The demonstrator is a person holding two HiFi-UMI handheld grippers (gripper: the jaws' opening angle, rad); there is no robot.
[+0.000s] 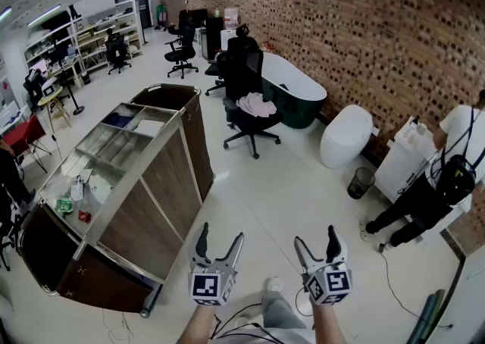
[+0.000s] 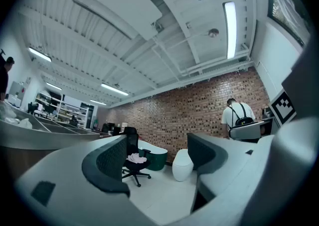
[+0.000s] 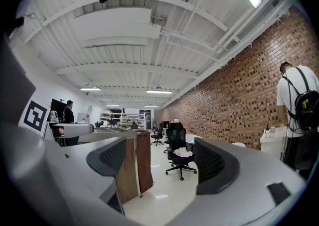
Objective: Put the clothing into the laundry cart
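A pink and white heap of clothing [image 1: 258,105] lies on the seat of a black office chair [image 1: 246,70] across the floor from me. The laundry cart [image 1: 170,176], brown-panelled with a metal compartment top, stands to my left. Both grippers are held low in front of me, far from the clothing. My left gripper [image 1: 220,235] is open and empty, and so is my right gripper [image 1: 317,238]. The clothing [image 2: 137,158] shows between the left jaws in the distance. In the right gripper view the clothing [image 3: 183,153] and the cart [image 3: 134,165] are ahead.
A dark green bathtub [image 1: 292,89], a white toilet [image 1: 346,134] and a small bin [image 1: 361,181] line the brick wall. A person [image 1: 447,176] stands at a white unit on the right. More office chairs [image 1: 182,51] and shelves are at the back.
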